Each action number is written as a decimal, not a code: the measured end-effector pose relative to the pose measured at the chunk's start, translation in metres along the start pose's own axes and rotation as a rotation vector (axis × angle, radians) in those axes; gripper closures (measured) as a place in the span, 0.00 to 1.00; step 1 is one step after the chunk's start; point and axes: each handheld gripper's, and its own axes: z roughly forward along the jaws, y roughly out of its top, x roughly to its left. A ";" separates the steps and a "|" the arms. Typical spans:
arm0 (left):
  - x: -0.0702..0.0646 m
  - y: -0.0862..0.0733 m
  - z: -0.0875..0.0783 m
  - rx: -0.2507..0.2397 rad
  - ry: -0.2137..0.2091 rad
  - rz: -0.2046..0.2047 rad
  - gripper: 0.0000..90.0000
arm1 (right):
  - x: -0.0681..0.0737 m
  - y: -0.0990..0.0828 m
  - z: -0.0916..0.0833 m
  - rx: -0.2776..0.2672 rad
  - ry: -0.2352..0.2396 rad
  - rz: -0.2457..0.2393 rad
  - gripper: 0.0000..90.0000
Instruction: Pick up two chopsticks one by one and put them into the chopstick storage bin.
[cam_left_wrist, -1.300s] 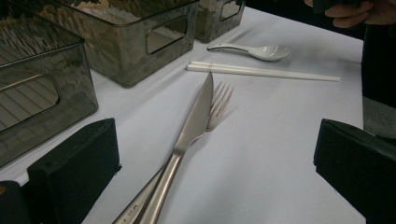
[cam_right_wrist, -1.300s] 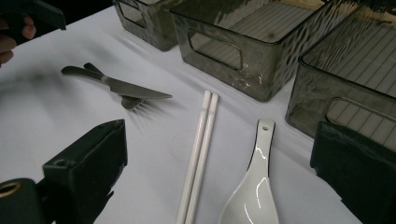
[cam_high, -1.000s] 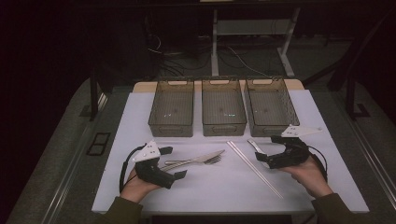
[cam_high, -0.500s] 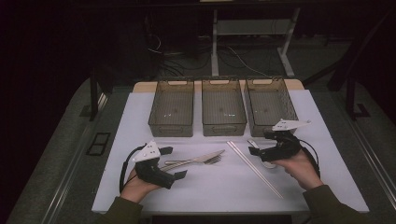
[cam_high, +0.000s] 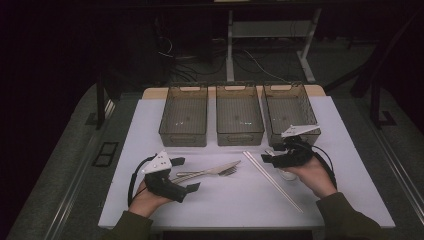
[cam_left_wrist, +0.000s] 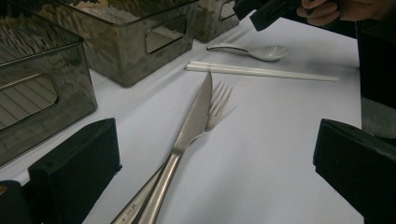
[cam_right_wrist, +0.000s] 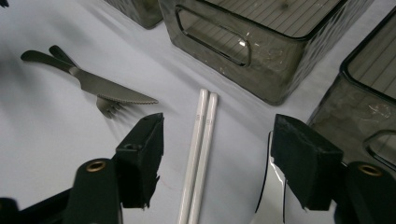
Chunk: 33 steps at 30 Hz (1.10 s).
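Right gripper (cam_high: 267, 158): jaws closing, part open, astride the chopsticks (cam_right_wrist: 198, 154), no grip
Left gripper (cam_high: 186, 174): wide open, holding nothing

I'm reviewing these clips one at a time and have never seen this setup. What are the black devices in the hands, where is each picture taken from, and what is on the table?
A person sits at a white table holding a hand-held two-jaw tool in each hand; there is no robot arm. The high view looks down from above: the left gripper is at the left, the right gripper at the right. The other two pictures come from cameras riding on the grippers, looking out between their own black jaws.

On the table lie a knife across a fork, a pair of white chopsticks and a white spoon. Three smoky plastic bins stand in a row behind them.

Nothing is held. The left gripper's jaws stand open around the knife and fork. The right gripper's jaws have just been closing, with the chopsticks between them, not yet touched.
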 end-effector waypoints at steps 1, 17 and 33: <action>0.000 0.000 0.000 0.000 0.000 0.000 0.00 | 0.000 0.000 0.000 0.000 0.000 0.000 0.39; 0.000 0.000 0.000 -0.006 0.000 -0.004 0.00 | 0.005 0.011 0.020 0.110 -0.005 -0.009 0.68; 0.001 -0.001 -0.001 -0.007 -0.002 -0.007 0.00 | 0.002 0.015 0.040 0.245 0.012 -0.004 0.84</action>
